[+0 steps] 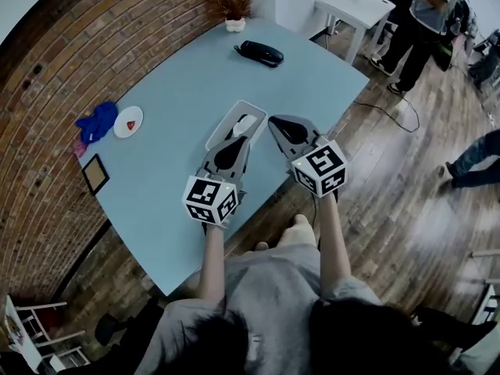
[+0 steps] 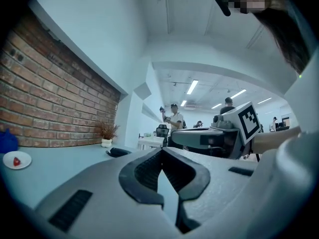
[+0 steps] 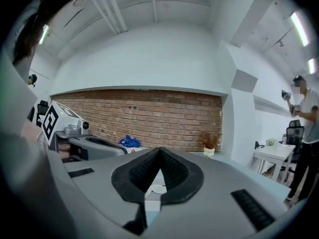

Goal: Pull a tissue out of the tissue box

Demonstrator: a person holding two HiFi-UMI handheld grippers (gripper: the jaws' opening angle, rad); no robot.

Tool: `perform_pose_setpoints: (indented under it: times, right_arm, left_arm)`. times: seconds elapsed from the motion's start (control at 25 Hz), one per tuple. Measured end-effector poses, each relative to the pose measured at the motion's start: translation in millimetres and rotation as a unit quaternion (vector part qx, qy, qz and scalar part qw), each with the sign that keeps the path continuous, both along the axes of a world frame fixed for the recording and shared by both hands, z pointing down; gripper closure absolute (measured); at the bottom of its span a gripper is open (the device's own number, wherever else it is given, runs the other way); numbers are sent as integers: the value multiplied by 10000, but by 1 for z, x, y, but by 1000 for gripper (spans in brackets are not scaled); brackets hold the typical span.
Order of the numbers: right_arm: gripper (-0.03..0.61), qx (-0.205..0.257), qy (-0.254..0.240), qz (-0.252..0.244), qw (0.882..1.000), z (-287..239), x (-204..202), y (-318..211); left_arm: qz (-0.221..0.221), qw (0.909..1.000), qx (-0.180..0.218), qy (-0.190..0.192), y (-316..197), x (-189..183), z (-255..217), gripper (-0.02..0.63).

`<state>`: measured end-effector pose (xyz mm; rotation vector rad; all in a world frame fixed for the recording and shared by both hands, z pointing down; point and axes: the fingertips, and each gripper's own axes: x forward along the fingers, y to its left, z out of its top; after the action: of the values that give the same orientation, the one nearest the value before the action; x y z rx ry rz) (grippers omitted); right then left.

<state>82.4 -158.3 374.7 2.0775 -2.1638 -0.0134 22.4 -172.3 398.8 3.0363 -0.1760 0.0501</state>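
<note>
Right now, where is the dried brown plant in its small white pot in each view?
Head view: the potted plant sits top centre.
Left gripper view: left of centre, low.
Right gripper view: right of centre.
Shared landmark: the red brick wall behind it.

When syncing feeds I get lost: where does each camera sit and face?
Head view: on the person's head, aimed down at table, tissue box; shows both forearms, left gripper, right gripper.
Left gripper view: rides left gripper, faces along the table toward the plant; right gripper at right.
Right gripper view: rides right gripper, faces the brick wall; left gripper at left.
Shared: all see the plant.
</note>
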Motion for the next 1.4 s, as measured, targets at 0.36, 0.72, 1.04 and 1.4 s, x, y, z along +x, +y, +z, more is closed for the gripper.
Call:
perform_pose_setpoints:
  times: [0.36,0.72,1.04,1.4]
  right_arm:
    - [578,-449,-18,-1124,9926,18,44,-51]
    - [578,-885,94,-2441,9657,41,55,-74]
    - [578,-1303,607,-3736,9164,67,27,-91]
    - [577,-2034,1627,-4574,8502,120,-3,-106]
  left_arm:
    - [-1036,9939,-265,-269,-32,42,20,611]
    - [-2381,9687,-621,-344,-40,54,37,611]
    - [-3022,9471,-1021,-362,-38,45,62,611]
    - [-3107,9395,-1295,-644,-38,24,87,611]
